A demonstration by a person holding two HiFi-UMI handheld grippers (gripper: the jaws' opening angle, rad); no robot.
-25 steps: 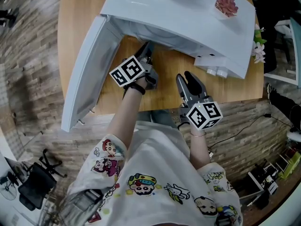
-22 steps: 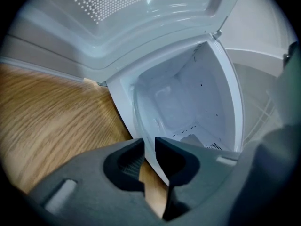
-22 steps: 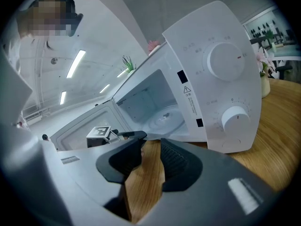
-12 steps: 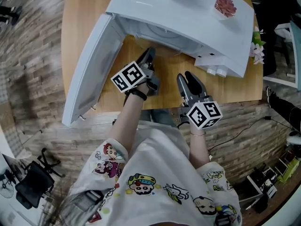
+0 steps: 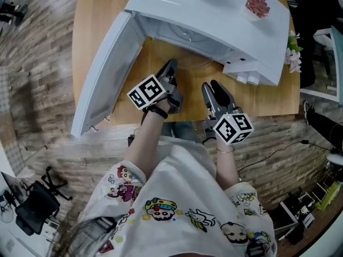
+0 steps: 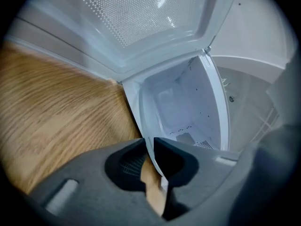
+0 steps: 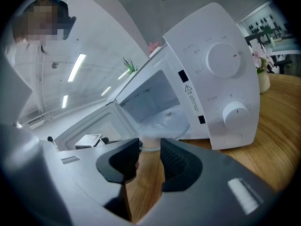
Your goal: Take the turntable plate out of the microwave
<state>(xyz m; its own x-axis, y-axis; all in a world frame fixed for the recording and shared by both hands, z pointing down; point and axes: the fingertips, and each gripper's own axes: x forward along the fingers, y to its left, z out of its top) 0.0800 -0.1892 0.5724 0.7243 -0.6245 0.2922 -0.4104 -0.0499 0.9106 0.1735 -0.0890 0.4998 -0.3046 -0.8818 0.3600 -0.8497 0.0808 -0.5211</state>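
Observation:
The white microwave (image 5: 214, 15) stands on a wooden table (image 5: 96, 15) with its door (image 5: 102, 74) swung open to the left. The clear glass turntable plate (image 5: 188, 51) sticks partly out of the cavity mouth. My left gripper (image 5: 171, 66) has just been closing, and its jaws now pinch the plate's front rim (image 6: 155, 166). My right gripper (image 5: 213, 85) hovers open over the table, just right of the left one. In the right gripper view the plate (image 7: 164, 121) lies just beyond that gripper (image 7: 150, 147), with only wood between the jaws.
A pink potted plant (image 5: 258, 5) sits on the microwave's top, and flowers (image 5: 293, 55) stand past its right end. The control knobs (image 7: 223, 60) face me on the right. The table's front edge (image 5: 177, 123) runs under my wrists. An office chair (image 5: 37, 208) stands on the floor.
The left gripper has drawn back out of the cavity toward me, and the glass plate has come forward with it. The right gripper has stayed put.

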